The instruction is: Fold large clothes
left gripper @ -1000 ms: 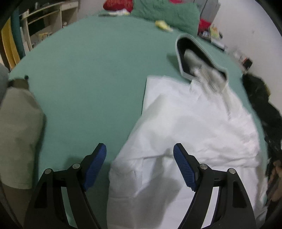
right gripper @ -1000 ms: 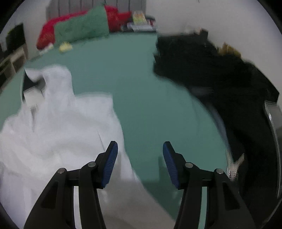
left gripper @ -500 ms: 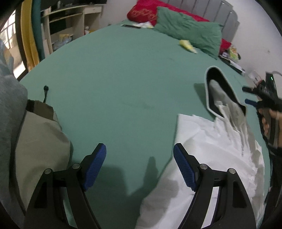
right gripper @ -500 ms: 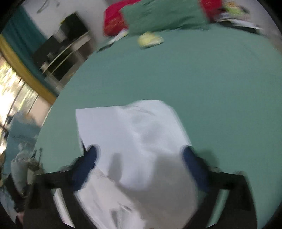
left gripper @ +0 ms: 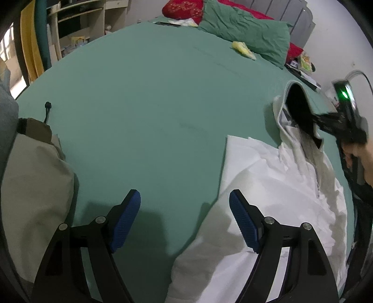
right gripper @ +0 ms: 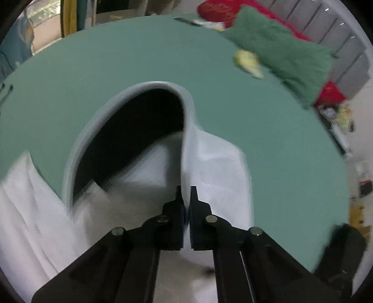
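A white hooded garment (left gripper: 268, 186) lies crumpled on the right of the green bed sheet (left gripper: 151, 105). Its hood (left gripper: 298, 111) stands open with a dark inside. In the right wrist view my right gripper (right gripper: 185, 188) is shut on the hood's pale rim (right gripper: 186, 139), which rises in an arch before it. The left wrist view shows that gripper (left gripper: 326, 118) at the hood, held by a hand (left gripper: 363, 158). My left gripper (left gripper: 184, 195) hangs open above the sheet with nothing between its fingers. Its right finger (left gripper: 242, 221) is over the garment's left edge.
A green pillow (left gripper: 244, 30) and a red one (left gripper: 181, 9) lie at the bed's far end, with a small yellow thing (left gripper: 243, 49) before them. A beige garment (left gripper: 30, 174) lies at the left. Shelves (left gripper: 77, 23) stand beyond the bed. Dark clothes (right gripper: 345, 244) lie at the right.
My right gripper swung from the dark clothes across to the white garment's hood, opened wide, then shut on the rim. The left gripper drifted so more bare sheet lies under it.
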